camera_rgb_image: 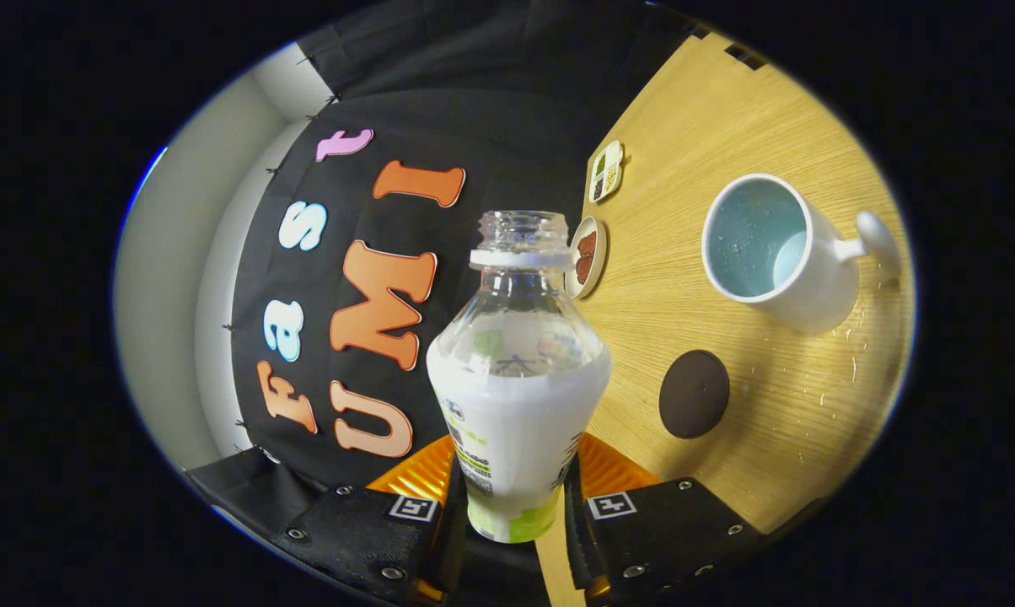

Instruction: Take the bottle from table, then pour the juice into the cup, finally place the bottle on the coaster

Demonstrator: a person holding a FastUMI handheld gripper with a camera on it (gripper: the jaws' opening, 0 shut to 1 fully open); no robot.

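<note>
Gripper view: gripper (514,497) jaws clamping lower body of uncapped juice bottle (516,396), lifted clear of table (727,126). Bottle axis running straight ahead along jaws, neck forward. White mug (777,253) sitting off to neck's side, mouth facing camera; dark round coaster (694,394) lying nearer jaws.

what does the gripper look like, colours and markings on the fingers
The gripper has two black, blocky fingers with a matte textured face and small silver screws at the corners. Each carries a square black-and-white tag near its inner tip. The ribbed pads behind the tips are bright orange. No cables or sleeve are visible.
</note>
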